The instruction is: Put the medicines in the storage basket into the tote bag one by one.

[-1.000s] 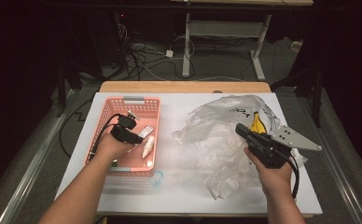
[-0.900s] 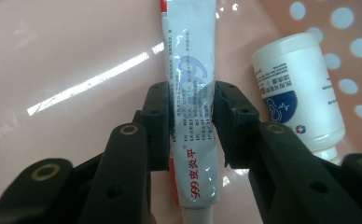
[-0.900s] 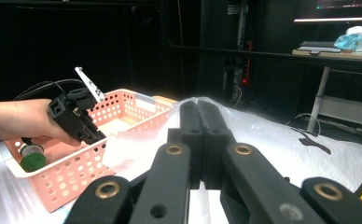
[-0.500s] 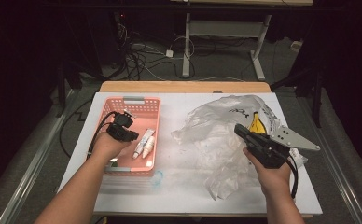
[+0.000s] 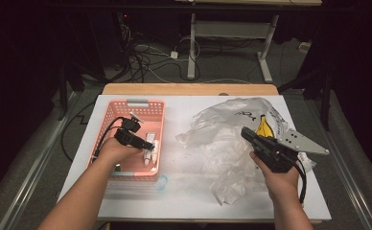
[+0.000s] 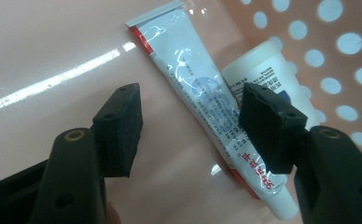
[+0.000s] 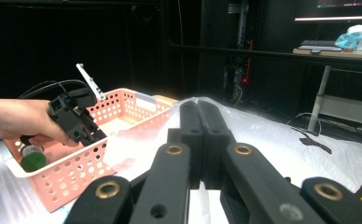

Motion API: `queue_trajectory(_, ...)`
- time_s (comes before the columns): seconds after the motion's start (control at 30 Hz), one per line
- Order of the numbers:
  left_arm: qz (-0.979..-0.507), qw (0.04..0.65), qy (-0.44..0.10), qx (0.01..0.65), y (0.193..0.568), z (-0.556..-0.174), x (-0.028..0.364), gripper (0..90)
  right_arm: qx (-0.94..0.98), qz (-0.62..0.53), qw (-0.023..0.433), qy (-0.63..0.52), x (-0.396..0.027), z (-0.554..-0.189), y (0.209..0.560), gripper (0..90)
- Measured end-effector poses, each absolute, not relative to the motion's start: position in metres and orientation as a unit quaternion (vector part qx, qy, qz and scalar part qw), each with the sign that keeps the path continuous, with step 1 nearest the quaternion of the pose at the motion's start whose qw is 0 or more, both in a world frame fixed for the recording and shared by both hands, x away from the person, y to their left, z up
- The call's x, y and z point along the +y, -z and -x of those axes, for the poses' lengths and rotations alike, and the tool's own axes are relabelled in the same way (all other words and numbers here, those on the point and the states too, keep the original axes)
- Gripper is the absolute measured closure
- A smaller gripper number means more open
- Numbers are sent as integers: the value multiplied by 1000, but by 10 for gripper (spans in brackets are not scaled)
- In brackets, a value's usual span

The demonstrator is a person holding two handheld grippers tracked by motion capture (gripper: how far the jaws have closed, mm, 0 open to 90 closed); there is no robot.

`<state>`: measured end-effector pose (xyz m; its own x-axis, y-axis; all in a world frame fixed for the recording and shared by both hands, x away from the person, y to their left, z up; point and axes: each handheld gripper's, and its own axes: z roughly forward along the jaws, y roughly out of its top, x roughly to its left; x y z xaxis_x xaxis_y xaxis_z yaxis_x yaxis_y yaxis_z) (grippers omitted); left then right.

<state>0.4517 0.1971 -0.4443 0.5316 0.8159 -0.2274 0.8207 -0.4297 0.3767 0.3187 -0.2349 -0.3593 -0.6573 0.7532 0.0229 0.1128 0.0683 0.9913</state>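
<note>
My left gripper (image 5: 145,143) reaches into the pink basket (image 5: 141,103). Its jaws have just been opening and now stand apart (image 6: 188,109). Under them a white tube with red and blue print (image 6: 202,93) lies on the basket floor, and neither pad presses on it. A white bottle (image 6: 268,70) rests beside the tube, against the perforated wall (image 6: 319,46). To the right, my right gripper (image 5: 245,132) is held over the crumpled clear plastic bag (image 5: 222,139). Its jaws are pressed together (image 7: 200,112) with nothing visible between them.
A green-capped item (image 7: 33,158) sits in the basket's near corner. The plastic bag (image 7: 272,135) carries a yellow banana print (image 5: 263,125). A small clear round object (image 5: 161,180) lies on the white table just past the basket's front corner.
The left gripper's jaws have spread apart over the tube in the basket. The right hand and its gripper have stayed where they were.
</note>
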Motion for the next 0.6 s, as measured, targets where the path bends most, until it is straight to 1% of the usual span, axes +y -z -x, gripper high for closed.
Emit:
queue_trajectory(0.17, -846, 230, 6, 482, 444, -451, 197, 390, 682, -317, 264, -604, -235, -319, 360, 900)
queue_trajectory(0.27, -842, 244, 12, 481, 440, -451, 197, 384, 682, -317, 266, -603, -235, -319, 360, 900)
queue_trajectory(0.4, -846, 228, -2, 481, 442, -450, 195, 383, 681, -318, 265, -604, -234, -319, 360, 900)
queue_trajectory(0.5, -847, 220, -4, 484, 444, -451, 196, 370, 682, -317, 265, -603, -234, -319, 359, 900)
queue_trajectory(0.6, -850, 215, -7, 480, 443, -450, 196, 377, 682, -317, 266, -603, -234, -318, 359, 900)
